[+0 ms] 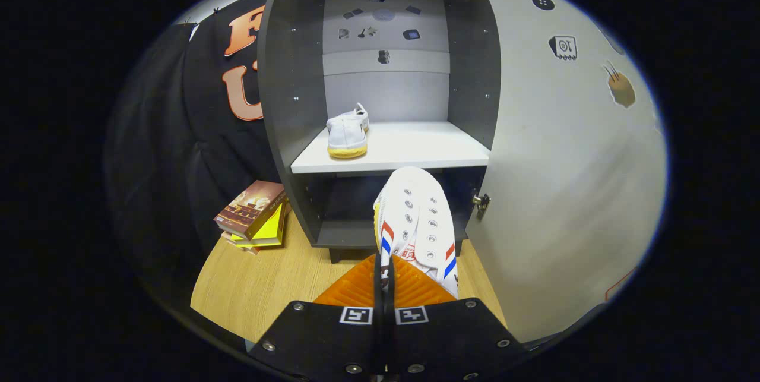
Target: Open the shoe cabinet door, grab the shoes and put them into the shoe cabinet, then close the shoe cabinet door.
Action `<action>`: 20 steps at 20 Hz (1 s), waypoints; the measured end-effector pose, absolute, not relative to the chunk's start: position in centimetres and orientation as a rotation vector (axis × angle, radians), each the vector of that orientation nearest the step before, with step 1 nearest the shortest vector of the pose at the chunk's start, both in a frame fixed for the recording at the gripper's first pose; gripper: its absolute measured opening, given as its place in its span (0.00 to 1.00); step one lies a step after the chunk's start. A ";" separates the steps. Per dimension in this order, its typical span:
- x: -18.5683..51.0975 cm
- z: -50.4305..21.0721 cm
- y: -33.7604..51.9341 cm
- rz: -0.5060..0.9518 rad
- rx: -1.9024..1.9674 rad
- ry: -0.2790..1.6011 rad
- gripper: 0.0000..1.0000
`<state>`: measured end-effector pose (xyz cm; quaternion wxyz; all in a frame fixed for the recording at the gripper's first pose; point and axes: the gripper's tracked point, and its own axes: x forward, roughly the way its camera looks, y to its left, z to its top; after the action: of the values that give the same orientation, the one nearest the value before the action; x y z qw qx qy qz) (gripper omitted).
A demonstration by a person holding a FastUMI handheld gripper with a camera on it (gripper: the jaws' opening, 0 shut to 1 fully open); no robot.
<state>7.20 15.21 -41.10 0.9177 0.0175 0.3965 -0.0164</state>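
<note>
A white sneaker [418,221] with red and blue stripes hangs straight ahead of my gripper [384,278], whose fingers are shut on the shoe's heel edge. It is held in front of the dark grey shoe cabinet [285,103], just below the front edge of the white shelf [415,150]. A second white shoe [348,131] with a yellowish sole stands on the left part of that shelf, heel toward me. The cabinet door [564,180] stands swung open to the right of the held shoe.
A stack of books [254,214] lies on the wooden tabletop [267,287] left of the cabinet's base. A lower compartment [350,204] of the cabinet opens under the shelf. Black cloth wall hangs to the left.
</note>
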 end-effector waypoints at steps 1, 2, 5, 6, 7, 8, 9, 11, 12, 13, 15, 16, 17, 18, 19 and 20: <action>8.1 -40.3 15.0 -0.035 0.034 0.797 0.00; 9.0 -39.7 14.8 -0.030 0.024 0.785 0.00; 12.0 -38.2 14.0 -0.031 0.010 0.758 0.00; 13.1 -38.0 13.9 -0.027 0.009 0.758 0.00; 14.2 -37.6 13.6 -0.033 0.009 0.751 0.00; 15.5 -37.5 13.4 -0.034 0.001 0.751 0.00; 16.6 -37.3 13.0 -0.044 -0.003 0.741 0.00; 18.8 -37.1 12.8 -0.042 -0.016 0.732 0.00; 19.9 -37.1 12.7 -0.039 -0.012 0.736 0.00; 20.9 -36.9 12.7 -0.043 -0.005 0.736 0.00; 23.2 -36.9 12.2 -0.049 -0.006 0.738 0.00; 24.1 -37.0 12.0 -0.050 -0.014 0.740 0.00; 25.2 -37.1 12.0 -0.054 -0.013 0.735 0.00; 26.1 -37.1 11.9 -0.058 -0.009 0.732 0.00; 27.0 -37.2 11.8 -0.061 -0.009 0.733 0.00; 27.8 -37.8 11.7 -0.057 -0.019 0.741 0.00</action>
<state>27.82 11.69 -37.75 0.9317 -0.0093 0.3621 -0.0276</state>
